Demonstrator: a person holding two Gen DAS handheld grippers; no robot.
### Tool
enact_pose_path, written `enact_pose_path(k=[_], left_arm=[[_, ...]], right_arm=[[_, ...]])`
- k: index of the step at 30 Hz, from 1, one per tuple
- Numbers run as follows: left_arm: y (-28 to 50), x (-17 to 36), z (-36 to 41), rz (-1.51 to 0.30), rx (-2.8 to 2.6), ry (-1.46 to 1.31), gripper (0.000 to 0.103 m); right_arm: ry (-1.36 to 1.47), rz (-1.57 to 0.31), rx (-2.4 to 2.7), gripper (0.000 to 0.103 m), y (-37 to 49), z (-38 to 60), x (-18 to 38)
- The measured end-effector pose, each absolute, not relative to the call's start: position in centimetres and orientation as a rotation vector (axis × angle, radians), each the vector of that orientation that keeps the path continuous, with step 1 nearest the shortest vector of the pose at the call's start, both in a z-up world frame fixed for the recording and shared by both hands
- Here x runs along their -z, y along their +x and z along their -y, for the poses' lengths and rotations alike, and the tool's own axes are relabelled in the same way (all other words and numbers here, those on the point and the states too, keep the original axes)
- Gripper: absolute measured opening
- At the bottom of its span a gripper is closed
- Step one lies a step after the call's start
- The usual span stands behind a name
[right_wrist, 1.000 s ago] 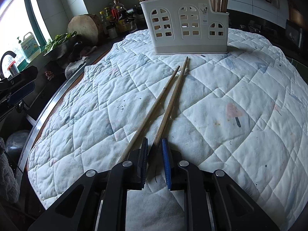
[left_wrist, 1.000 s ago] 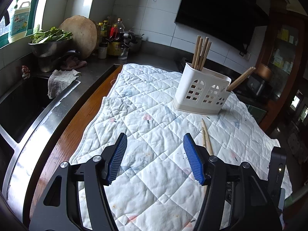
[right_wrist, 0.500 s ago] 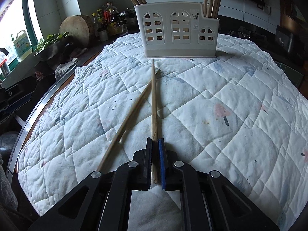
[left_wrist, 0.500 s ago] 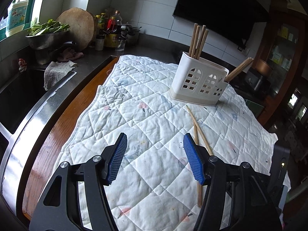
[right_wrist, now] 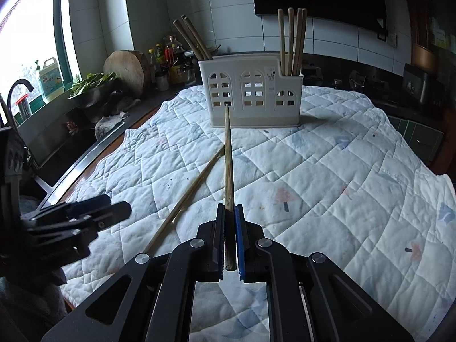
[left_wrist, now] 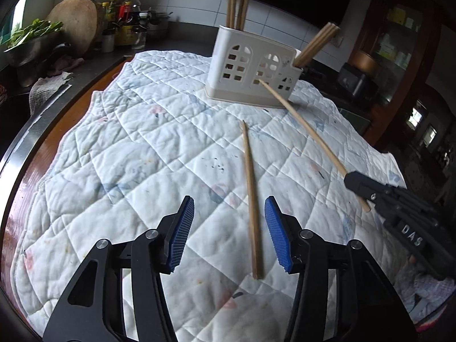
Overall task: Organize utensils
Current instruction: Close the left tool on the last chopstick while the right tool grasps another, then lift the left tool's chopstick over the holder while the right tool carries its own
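One chopstick is clamped between the pads of the right tongs and raised off the quilted cloth. A second chopstick is laid flat on the cloth between the closing pads of the left tongs, untouched. Beyond, a white holder is stood on the cloth-covered counter, with further chopsticks kept upright in its end compartments.

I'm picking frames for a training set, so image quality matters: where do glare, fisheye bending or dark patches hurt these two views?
Right wrist view: the window at far left is blown out white; the quilted cloth bulges like a dome. Left wrist view: the counter edge bows into a curve, the cabinet corner at right is dim, and the white utensil holder stays sharp.
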State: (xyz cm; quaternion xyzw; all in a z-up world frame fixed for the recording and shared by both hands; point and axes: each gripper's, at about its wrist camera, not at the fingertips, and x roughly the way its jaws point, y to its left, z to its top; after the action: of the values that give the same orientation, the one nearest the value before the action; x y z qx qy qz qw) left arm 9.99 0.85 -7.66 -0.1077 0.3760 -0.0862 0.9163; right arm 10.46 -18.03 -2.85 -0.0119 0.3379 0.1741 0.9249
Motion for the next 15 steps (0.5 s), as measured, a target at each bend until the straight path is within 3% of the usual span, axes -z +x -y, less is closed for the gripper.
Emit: enact_pose_path(k=[5, 13, 15], left_arm=[[10.6, 9.0, 1.1, -0.823, 0.217, -0.201, 0.034], [11.5, 10.5, 2.7, -0.861, 0.205, -0.154, 0.027], [11.5, 10.5, 3.0, -0.862, 0.181, -0.128, 0.02]], right_arm=[[-0.059, -0.649, -0.355, 0.007, 9.7, 19.5, 1.0], [-0.101, -0.621, -0.344, 0.007, 9.1, 21.4, -0.2], [-0.099, -0.623, -0.34, 0.007, 9.0, 21.9, -0.1]])
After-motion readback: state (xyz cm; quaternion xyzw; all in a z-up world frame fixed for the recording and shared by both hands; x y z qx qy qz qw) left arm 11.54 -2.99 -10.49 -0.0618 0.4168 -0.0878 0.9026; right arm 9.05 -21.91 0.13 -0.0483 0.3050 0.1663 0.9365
